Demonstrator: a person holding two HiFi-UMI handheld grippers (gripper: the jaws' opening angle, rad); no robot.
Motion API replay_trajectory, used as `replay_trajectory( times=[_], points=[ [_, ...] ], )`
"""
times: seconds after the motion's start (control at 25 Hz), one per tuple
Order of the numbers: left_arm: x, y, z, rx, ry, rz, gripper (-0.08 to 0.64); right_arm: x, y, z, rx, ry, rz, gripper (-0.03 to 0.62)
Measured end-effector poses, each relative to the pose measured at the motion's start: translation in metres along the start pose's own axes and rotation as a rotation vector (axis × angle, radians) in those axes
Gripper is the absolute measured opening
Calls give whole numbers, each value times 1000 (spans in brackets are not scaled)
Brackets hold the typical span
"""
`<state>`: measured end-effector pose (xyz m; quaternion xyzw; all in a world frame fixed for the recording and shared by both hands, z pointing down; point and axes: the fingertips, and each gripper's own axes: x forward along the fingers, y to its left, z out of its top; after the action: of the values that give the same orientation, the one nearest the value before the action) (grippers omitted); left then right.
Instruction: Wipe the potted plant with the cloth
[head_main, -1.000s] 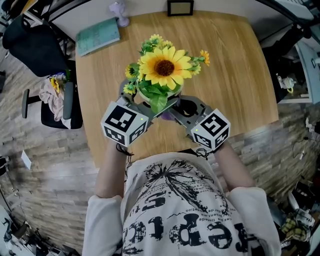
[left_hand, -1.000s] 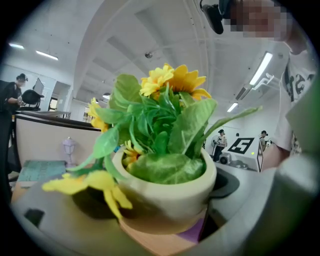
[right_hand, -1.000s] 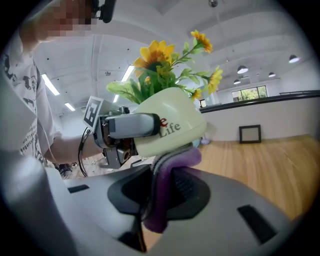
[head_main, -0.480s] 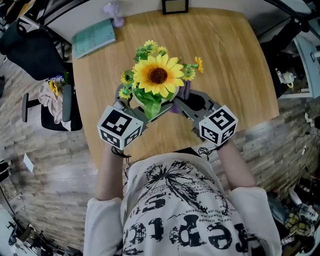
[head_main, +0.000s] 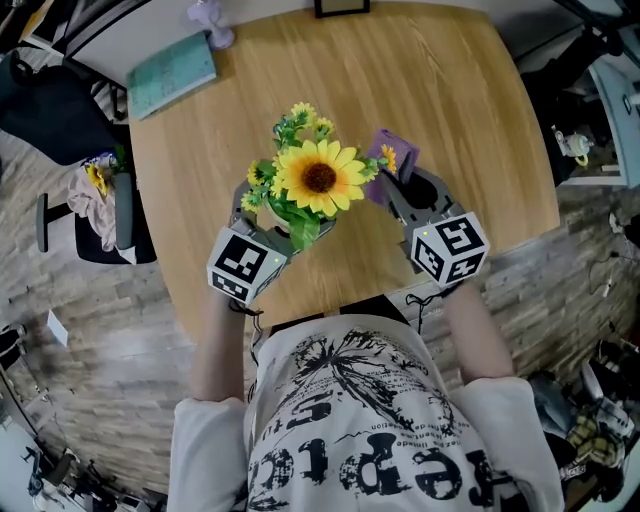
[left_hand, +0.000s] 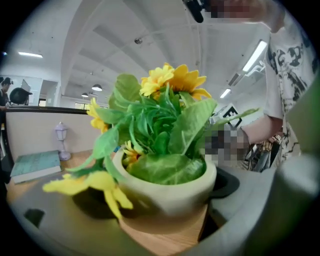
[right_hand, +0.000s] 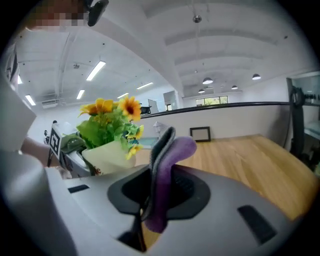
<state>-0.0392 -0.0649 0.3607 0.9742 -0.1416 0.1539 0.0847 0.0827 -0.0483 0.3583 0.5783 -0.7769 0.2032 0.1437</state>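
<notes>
Right gripper (head_main: 393, 182) has swung right of the cream-potted artificial sunflower plant (head_main: 312, 180), jaws pinching a folded purple-grey cloth (right_hand: 167, 160); left gripper (head_main: 272, 215), jaws spread wide, clasps the pot.

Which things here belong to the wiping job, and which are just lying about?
In the job: potted plant, gripped by left gripper; cloth, clamped in right gripper.
Lying about: book, picture frame, small lamp.

The potted plant (head_main: 318, 180), a yellow sunflower, is upright over the table's (head_main: 450, 100) near edge. The folded purple cloth (head_main: 402, 155) stands there too.
</notes>
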Motion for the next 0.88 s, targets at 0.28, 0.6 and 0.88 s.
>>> replay_trajectory(
  times=[0.28,0.6,0.88],
  points=[
    [44,5,-59,-1,80,-25,526,8,-50,-13,36,52,-89,77],
    [64,8,-105,53,195,-137,526,29,-55,-21,32,88,-75,77],
    [74,8,-128,58,210,-181,528,40,-61,-20,52,95,-56,77]
  ],
)
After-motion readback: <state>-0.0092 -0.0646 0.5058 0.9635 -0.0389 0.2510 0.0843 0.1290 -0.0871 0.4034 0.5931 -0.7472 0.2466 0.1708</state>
